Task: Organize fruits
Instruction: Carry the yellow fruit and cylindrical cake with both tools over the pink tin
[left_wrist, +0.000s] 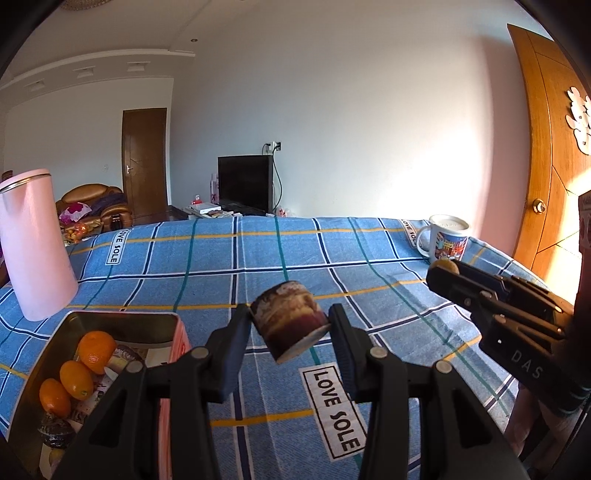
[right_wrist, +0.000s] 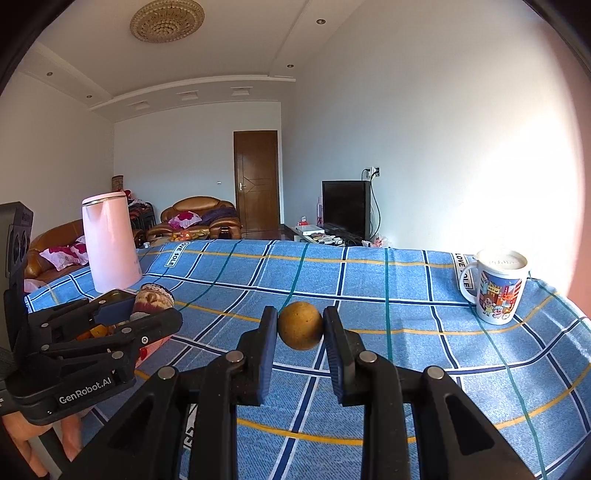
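Tin (left_wrist: 110, 325) with oranges (left_wrist: 96, 350) lies low and left of the left gripper (left_wrist: 291, 325), whose fingers clamp a tilted muffin (left_wrist: 290, 319), nearer it than the right gripper (right_wrist: 300, 326), fingers closed on a brown fruit (right_wrist: 300, 325) above the bench (left_wrist: 369, 258).

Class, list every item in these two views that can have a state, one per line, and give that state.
left hand-held gripper: shut on small can
small can: tilted, held
right hand-held gripper: shut on round brown fruit
round brown fruit: held
tin box: open, oranges inside
mug: upright
pink kettle: upright, lid closed
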